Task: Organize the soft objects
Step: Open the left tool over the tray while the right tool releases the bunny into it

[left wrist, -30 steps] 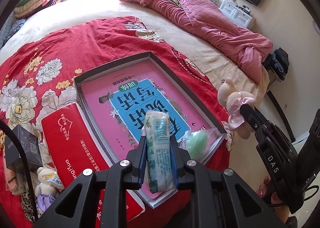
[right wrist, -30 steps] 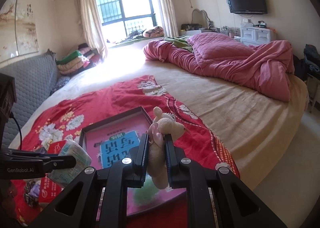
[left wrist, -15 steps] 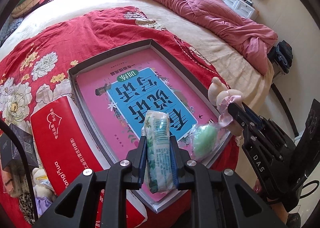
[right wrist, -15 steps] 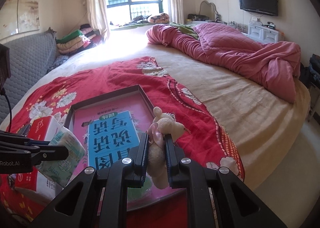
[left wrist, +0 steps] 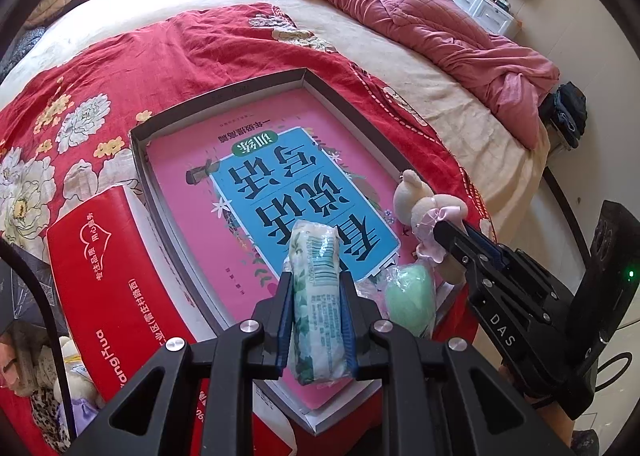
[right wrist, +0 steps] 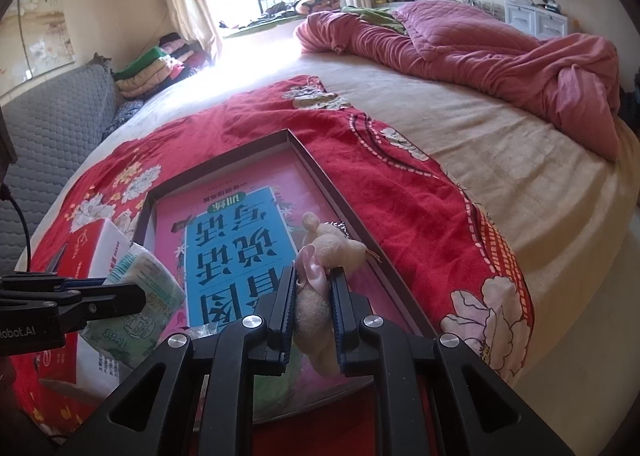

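My left gripper [left wrist: 316, 286] is shut on a white-and-green tissue pack [left wrist: 318, 296], held above the near part of a shallow dark tray [left wrist: 224, 94] lined with a pink and blue book. The pack also shows in the right wrist view [right wrist: 136, 296]. My right gripper [right wrist: 314, 284] is shut on a beige plush toy with a pink bow [right wrist: 332, 244], held over the tray's [right wrist: 296, 144] near right side. The toy also shows in the left wrist view [left wrist: 424, 208]. A green sponge in clear wrap [left wrist: 410, 298] lies in the tray's near right corner.
The tray rests on a red floral cloth [left wrist: 140, 52] on a bed. A red tissue box [left wrist: 100, 276] lies left of the tray. A small plush [left wrist: 76, 360] and a dark box [left wrist: 24, 288] lie at the far left. A pink quilt [right wrist: 480, 44] is heaped at the back.
Both grippers have moved forward and lower over the tray, each still holding its object. The plush toy now hangs over the tray's right part.
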A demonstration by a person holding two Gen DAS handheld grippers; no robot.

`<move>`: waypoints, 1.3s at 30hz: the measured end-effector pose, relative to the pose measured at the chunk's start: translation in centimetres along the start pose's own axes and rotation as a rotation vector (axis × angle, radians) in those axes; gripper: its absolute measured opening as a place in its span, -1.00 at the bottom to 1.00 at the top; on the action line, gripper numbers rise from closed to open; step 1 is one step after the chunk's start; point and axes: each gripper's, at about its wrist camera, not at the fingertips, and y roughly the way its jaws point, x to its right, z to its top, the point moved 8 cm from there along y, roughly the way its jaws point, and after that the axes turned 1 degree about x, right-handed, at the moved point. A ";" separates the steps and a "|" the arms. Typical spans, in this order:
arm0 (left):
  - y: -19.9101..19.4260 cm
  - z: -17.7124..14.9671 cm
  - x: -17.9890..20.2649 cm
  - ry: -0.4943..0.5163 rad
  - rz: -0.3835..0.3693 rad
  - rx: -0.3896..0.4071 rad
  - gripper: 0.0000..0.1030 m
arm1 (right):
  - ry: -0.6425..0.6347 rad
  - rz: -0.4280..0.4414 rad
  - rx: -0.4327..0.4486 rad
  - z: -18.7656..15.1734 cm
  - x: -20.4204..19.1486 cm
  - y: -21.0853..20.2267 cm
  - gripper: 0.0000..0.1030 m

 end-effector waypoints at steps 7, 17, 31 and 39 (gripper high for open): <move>0.9 0.3 -0.7 -0.020 0.019 -0.024 -0.57 | 0.016 0.004 -0.006 -0.2 0.2 0.0 -0.60; 2.6 0.8 -1.5 -0.028 0.066 -0.062 -0.57 | 0.031 0.039 0.053 0.7 0.0 -1.5 -0.41; 2.4 0.4 -1.1 0.017 0.107 -0.059 -0.51 | -0.001 0.006 0.052 0.7 -0.3 -1.9 -0.21; 1.5 0.3 -0.7 0.038 0.114 -0.038 -0.37 | -0.009 -0.031 0.054 0.6 -0.1 -2.1 -0.01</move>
